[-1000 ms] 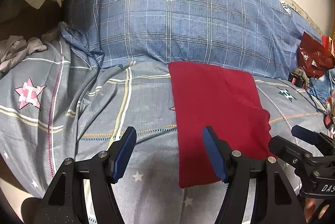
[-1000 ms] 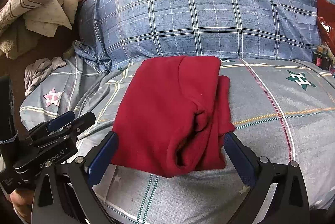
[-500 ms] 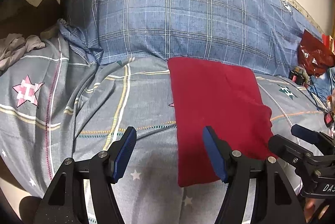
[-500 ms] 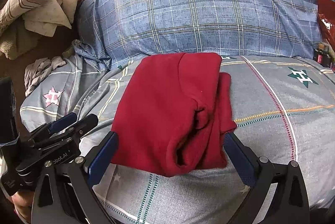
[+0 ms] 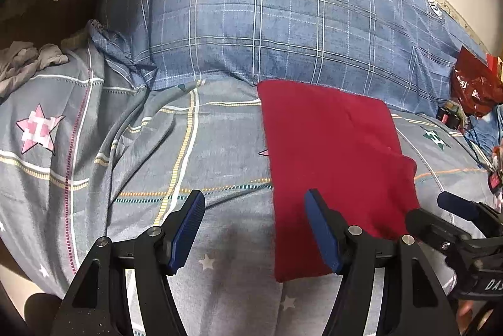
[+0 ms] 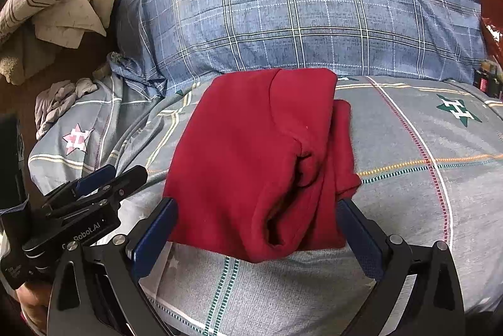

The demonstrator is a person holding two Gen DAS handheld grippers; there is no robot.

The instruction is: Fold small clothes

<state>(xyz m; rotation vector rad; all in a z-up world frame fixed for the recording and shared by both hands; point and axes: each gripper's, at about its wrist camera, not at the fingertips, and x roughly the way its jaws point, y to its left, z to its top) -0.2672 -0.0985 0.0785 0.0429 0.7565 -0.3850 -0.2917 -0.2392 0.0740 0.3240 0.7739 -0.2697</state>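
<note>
The red shirt [image 6: 251,160] lies folded on the bed [image 6: 408,194], up against the blue pillow [image 6: 298,21]. The left gripper [image 5: 254,229] and right gripper [image 6: 256,241] are both spread wide and hold nothing. The folding looks almost done.

A grey star-printed bedsheet [image 5: 220,147] covers the bed, a blue plaid crested pillow [image 6: 314,21] lies at its head, and crumpled red plastic bag [image 5: 474,84] sits beside it.
</note>
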